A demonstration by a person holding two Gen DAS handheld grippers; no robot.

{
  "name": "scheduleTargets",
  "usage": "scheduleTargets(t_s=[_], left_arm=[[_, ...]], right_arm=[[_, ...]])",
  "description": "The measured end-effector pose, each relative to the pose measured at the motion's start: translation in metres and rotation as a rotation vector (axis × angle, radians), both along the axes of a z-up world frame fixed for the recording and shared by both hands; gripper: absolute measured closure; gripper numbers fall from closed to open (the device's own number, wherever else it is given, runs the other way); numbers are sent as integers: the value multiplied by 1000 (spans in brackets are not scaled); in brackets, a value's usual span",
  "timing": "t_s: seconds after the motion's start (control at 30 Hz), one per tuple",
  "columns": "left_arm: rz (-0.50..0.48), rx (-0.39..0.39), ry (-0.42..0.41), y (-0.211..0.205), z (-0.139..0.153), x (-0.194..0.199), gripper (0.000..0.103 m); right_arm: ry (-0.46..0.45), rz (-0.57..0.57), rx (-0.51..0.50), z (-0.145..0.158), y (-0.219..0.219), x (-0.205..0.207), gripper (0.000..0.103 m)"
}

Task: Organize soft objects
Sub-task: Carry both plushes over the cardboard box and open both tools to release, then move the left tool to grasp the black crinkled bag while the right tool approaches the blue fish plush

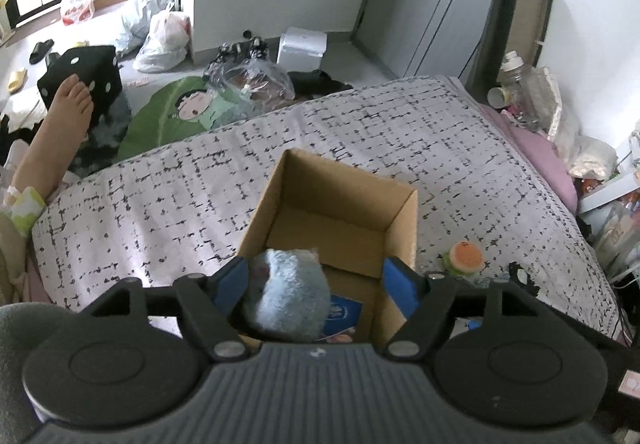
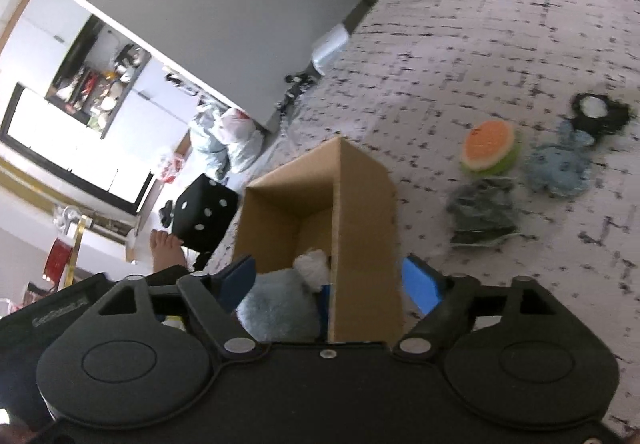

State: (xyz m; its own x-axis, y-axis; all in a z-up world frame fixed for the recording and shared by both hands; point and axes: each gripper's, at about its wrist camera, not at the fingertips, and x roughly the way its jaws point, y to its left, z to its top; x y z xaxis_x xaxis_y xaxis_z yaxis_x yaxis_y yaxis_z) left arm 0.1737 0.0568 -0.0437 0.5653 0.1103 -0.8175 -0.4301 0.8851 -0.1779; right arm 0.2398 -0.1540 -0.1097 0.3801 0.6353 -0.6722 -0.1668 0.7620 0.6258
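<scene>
Left tongs (image 1: 318,280): standing wide apart, hanging over the near end of the cardboard box (image 1: 344,203); the grey-blue plush toy (image 1: 286,296) is lying between the blue pads, against the left one – not squeezed.
Right tongs (image 2: 334,284): also spread open, straddling the right wall of the box, holding nothing.
Plush toy: sitting inside the box at its near end, a white fluffy part pointing up in the right wrist view.
Box: standing open on the bed (image 1: 160,187), which is wearing a pale cover with black marks.
Other soft things: an orange and green round toy (image 2: 490,147), a blue plush piece (image 2: 560,163), a dark green piece (image 2: 482,211) and a black-rimmed white piece (image 2: 598,111) are lying on the bed to the right of the box – well apart from it.
</scene>
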Motion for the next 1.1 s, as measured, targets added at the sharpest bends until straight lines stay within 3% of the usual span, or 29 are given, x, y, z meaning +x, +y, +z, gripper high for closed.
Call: scheduleTargets(t_s=[0.33, 0.7, 1.1], left_arm=[[-34, 30, -15, -29, 10, 7, 23], [-77, 42, -32, -60, 20, 23, 23], [-139, 28, -34, -93, 14, 44, 23]], right_arm=[[23, -100, 27, 8, -52, 8, 0], [-8, -220, 6, 17, -103, 17, 0], [43, -316, 30, 3, -132, 25, 0]])
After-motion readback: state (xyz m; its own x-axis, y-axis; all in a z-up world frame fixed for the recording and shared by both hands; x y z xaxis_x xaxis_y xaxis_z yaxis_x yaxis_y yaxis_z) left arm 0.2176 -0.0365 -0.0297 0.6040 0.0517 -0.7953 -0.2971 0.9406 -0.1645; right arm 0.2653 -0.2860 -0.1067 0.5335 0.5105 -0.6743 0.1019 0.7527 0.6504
